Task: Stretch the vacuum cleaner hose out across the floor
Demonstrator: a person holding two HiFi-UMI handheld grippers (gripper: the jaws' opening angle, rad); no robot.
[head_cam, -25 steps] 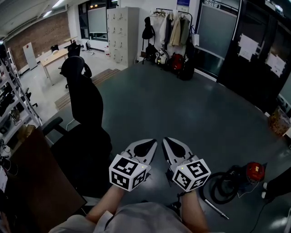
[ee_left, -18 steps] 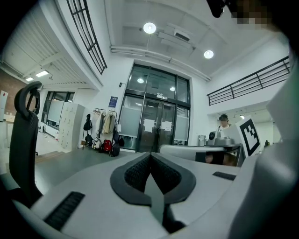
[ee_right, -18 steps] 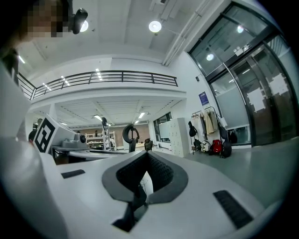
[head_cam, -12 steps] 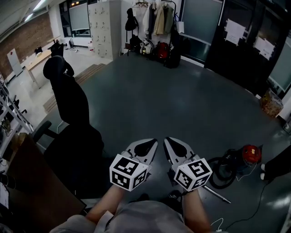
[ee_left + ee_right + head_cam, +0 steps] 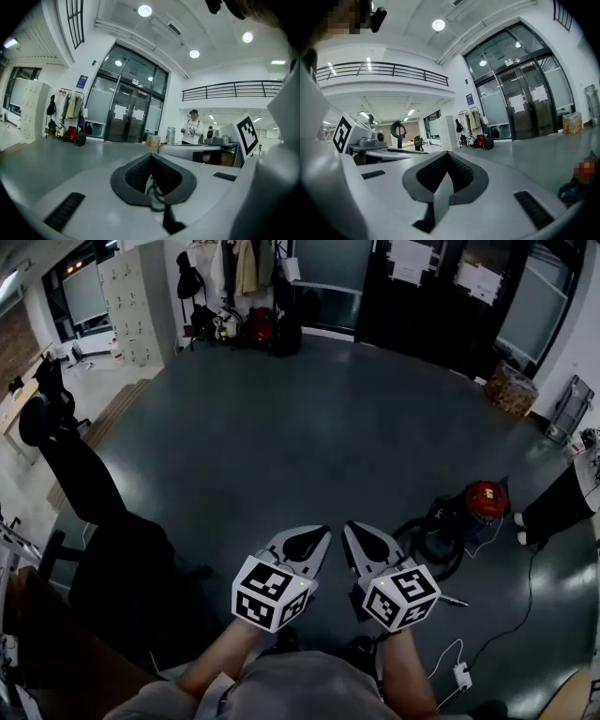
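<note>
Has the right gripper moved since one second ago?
Yes. The right gripper has swung rightward: the red vacuum cleaner, earlier beside and behind it, now lies ahead of its tip.

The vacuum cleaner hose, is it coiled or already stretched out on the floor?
Coiled. In the head view the hose lies in a loop beside the red vacuum cleaner, not pulled straight.

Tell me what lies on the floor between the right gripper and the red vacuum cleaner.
The head view shows the coiled black hose between the right gripper and the red vacuum cleaner, close to the cleaner; otherwise only grey floor.
</note>
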